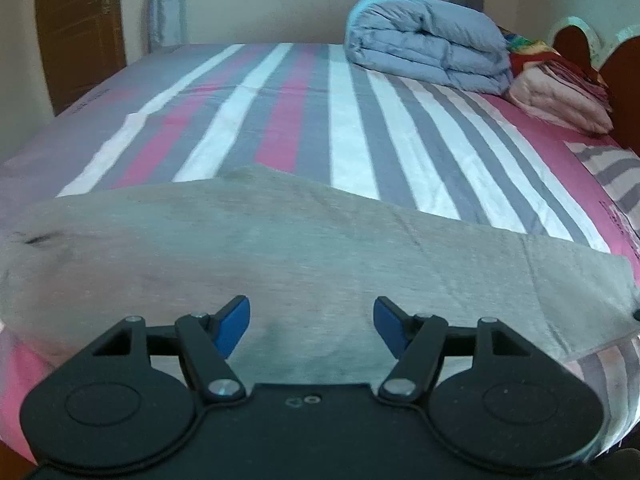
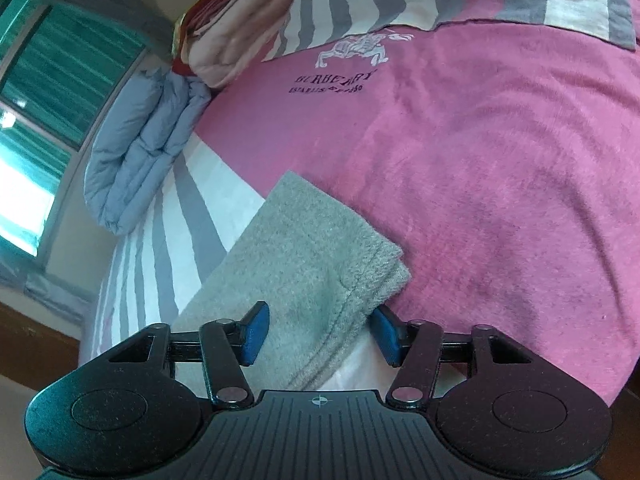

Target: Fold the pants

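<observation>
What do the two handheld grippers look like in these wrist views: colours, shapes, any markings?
Both match: the left gripper and right gripper have black linkage arms with silver pivot screws, two round black discs at the base, and blue finger pads. The left one's body is smooth, with small embossed circular marks; the right one's is ribbed, with a small white crosshair mark. No cables, hands or sleeves show.

Left gripper (image 1: 311,326) parted, angled down; right gripper (image 2: 320,334) seemingly parted.

grey pants (image 1: 320,248), pink-grey-white striped bedsheet (image 1: 304,112), blue quilt (image 1: 428,40)
</observation>
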